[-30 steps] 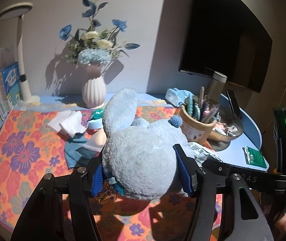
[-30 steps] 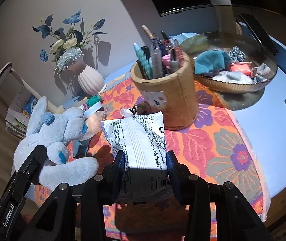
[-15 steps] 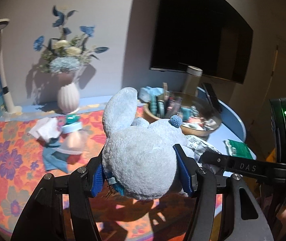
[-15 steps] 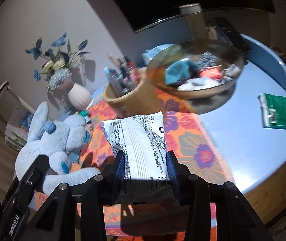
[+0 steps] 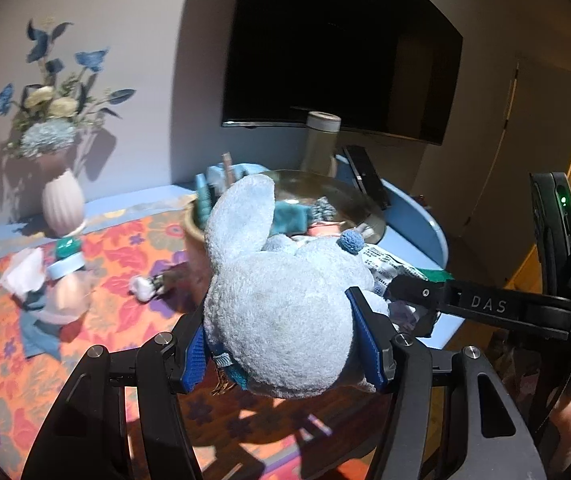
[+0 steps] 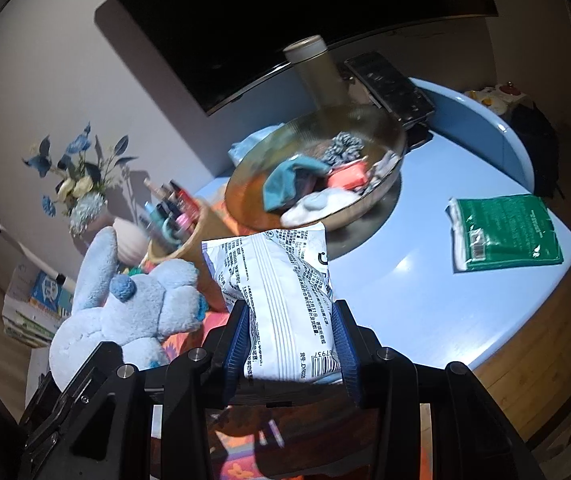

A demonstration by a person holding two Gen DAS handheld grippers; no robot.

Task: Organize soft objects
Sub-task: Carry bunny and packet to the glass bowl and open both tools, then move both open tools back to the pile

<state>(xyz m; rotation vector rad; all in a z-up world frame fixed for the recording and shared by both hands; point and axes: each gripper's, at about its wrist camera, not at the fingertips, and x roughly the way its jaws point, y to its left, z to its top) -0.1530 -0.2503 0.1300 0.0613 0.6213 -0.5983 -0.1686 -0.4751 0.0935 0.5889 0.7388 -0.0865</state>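
Observation:
My left gripper [image 5: 285,352] is shut on a light blue plush bunny [image 5: 281,312] and holds it above the floral cloth. The bunny also shows in the right wrist view [image 6: 125,312], at the left. My right gripper [image 6: 291,344] is shut on a white printed packet [image 6: 281,300] and holds it in the air in front of a wide metal bowl [image 6: 385,136]. The bowl holds soft cloths and socks. In the left wrist view the bowl [image 5: 349,196] lies beyond the bunny's ear, and the packet [image 5: 385,268] shows at the bunny's right.
A pen holder [image 6: 189,236] stands left of the bowl. A green packet [image 6: 505,232] lies on the blue table [image 6: 425,264]. A vase of flowers [image 5: 61,200], a bottle with cloths [image 5: 65,280], a tumbler [image 5: 321,140], a remote [image 6: 389,84] and a monitor [image 5: 337,48] stand around.
Both grippers have swung right toward the metal bowl, each with its load. The bowl is nearer and more central now; the vase and the lamp have slid left.

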